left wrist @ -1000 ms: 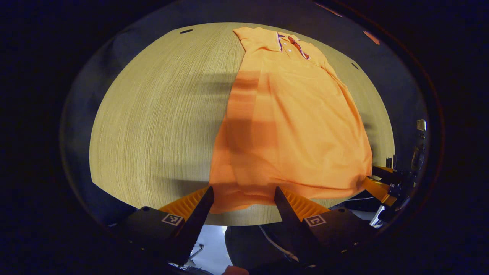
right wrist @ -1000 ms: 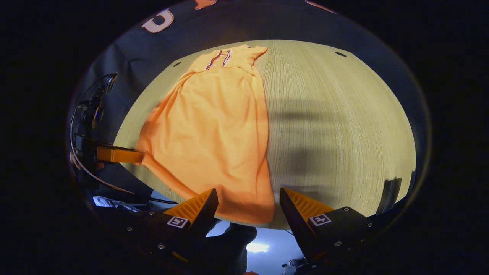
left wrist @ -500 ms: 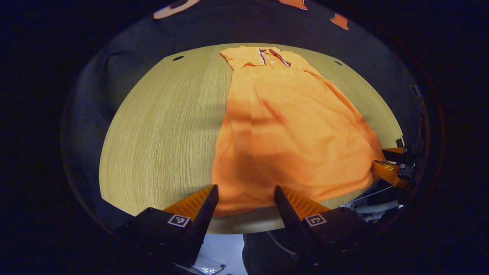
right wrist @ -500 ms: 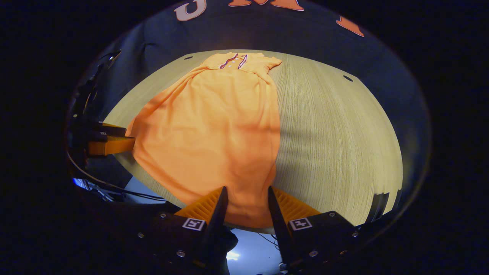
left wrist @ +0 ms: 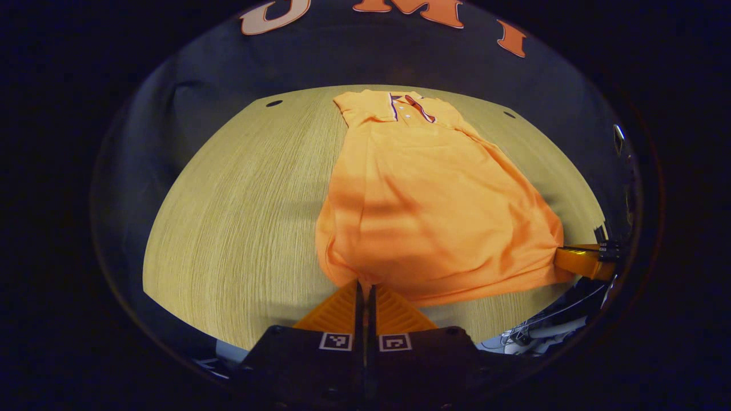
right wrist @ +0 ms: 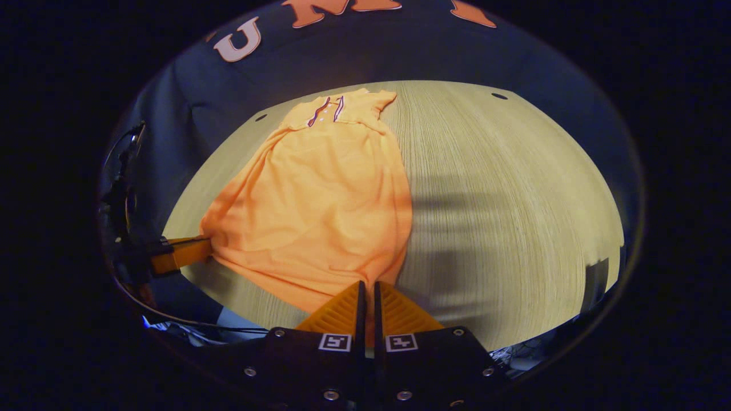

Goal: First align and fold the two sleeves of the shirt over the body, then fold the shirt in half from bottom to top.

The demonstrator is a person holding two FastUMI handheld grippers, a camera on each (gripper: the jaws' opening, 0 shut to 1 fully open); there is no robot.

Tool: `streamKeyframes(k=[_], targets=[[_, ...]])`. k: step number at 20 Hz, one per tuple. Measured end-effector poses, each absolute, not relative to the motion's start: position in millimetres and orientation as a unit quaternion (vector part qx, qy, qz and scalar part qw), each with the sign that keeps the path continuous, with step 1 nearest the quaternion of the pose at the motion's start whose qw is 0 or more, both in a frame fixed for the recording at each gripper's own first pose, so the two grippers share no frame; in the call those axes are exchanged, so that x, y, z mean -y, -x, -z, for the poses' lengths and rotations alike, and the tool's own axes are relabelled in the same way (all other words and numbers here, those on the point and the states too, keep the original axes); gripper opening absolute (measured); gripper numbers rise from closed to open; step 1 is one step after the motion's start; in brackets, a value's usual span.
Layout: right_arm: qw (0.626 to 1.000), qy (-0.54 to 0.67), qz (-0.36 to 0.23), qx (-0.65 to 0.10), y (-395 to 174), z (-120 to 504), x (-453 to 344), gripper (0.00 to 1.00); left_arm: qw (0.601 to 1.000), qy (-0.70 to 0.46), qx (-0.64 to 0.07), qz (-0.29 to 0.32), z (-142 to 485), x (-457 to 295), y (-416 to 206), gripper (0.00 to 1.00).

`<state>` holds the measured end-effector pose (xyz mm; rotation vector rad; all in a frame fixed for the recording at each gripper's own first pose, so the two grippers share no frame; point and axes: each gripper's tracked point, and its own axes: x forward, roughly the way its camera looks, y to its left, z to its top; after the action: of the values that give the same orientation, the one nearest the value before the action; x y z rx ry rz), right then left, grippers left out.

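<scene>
Orange shirt point(left wrist: 434, 205), navy-and-white-trimmed collar point(left wrist: 406, 108); pale wood-grain table point(left wrist: 245, 217).

Your left gripper view rides low at the near edge of the table point(left wrist: 240, 217), looking along its own closed fingers toward the booth's back wall, close above the shirt's point(left wrist: 428, 194) hem and just left of it. Your right gripper view sits equally low and close at the hem's other corner, facing the same way across the table point(right wrist: 502, 188). Both share the whole shirt point(right wrist: 320, 200), collar farthest off, and each catches the other gripper at its side: right gripper point(left wrist: 579, 260), left gripper point(right wrist: 183, 254).
</scene>
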<state>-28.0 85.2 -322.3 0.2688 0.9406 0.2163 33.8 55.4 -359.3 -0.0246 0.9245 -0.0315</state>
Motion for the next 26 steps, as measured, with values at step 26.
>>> streamKeyframes(k=[26], targets=[[0.887,-0.304,-0.152,-0.314,-33.2,212.2,-92.0,0.0,0.929,0.047,-0.366,0.022,280.0,-44.9,-73.9,0.02]])
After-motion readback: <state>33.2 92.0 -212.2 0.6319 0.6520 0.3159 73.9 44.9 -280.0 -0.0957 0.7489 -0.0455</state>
